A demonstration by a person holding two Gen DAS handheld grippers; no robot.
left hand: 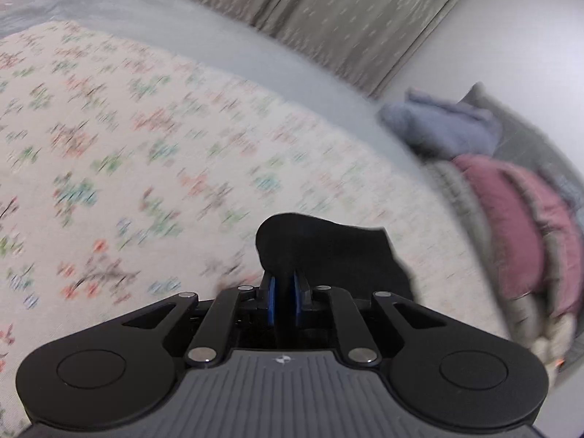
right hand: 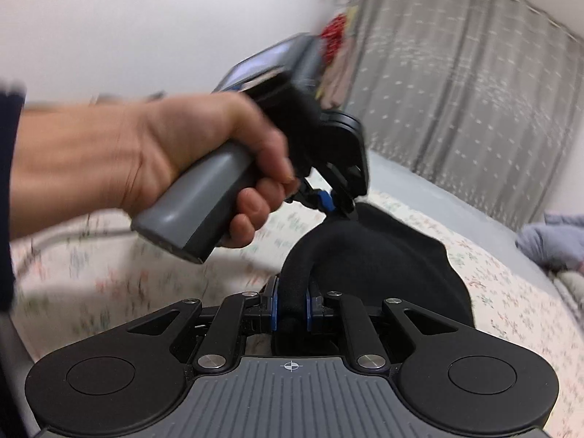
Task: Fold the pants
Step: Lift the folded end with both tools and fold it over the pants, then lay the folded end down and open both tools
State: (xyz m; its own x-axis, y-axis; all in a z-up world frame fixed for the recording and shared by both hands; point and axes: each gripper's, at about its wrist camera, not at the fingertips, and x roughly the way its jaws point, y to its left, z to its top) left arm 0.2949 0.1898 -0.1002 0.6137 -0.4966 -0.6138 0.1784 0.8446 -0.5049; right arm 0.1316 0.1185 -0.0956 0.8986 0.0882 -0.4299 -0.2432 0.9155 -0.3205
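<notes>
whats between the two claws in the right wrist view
Only the black pants: the fabric runs unbroken from the right claw up to the left claw, raised over the flowered bedspread. The right wrist view shows this.

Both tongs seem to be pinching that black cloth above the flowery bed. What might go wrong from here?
The left tongs hold only a small fold of the black pants, so it might slip free. The right tongs work close to the left hand, so they may bump. The hanging cloth could land bunched on the floral bedspread.
</notes>
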